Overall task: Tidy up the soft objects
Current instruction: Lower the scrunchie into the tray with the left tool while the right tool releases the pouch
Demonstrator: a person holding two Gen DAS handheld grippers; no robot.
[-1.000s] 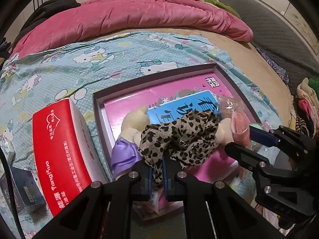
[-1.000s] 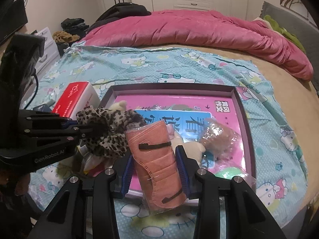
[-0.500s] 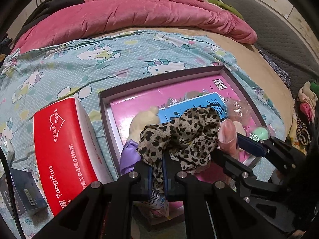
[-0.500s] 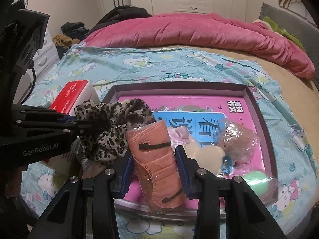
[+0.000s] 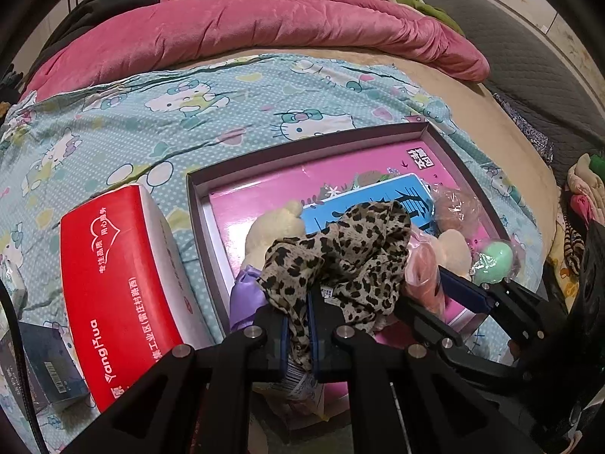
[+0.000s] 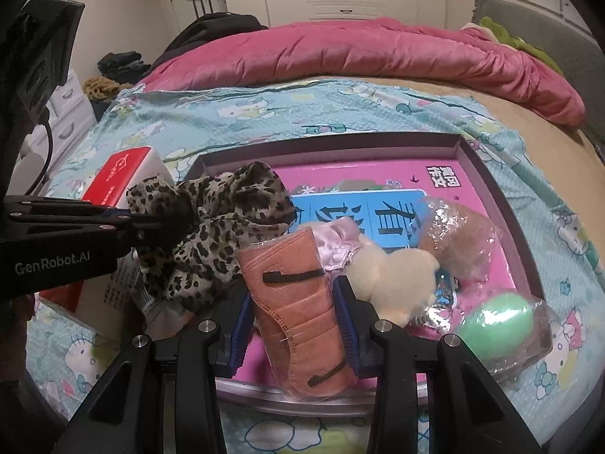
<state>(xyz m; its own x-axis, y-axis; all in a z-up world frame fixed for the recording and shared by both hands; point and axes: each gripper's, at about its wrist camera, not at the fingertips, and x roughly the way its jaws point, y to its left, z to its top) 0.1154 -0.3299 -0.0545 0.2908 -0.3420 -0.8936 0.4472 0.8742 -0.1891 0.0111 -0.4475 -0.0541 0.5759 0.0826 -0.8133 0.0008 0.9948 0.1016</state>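
Left gripper point(image 5: 298, 325): angled steeply down, clamped on crumpled leopard-print fabric point(image 5: 340, 249) at the shallow purple-rimmed tray point(image 6: 487, 174)'s left edge. Right gripper point(image 6: 293, 325): angled down, clamped on bagged salmon-pink knit band point(image 6: 295, 302) over the tray's near rim. Surface: cat-print turquoise bedsheet point(image 5: 189, 113).

Far half of the shallow tray point(image 6: 487, 174): bare pink book cover, open to approach. Near half crowded by cream plush toy point(image 6: 393, 280), wrapped brown item point(image 6: 457, 234), green ball point(image 6: 499, 321). Red tissue box point(image 5: 121, 283) blocks the tray's left; patterned bed sheet point(image 5: 189, 113) beyond lies free.
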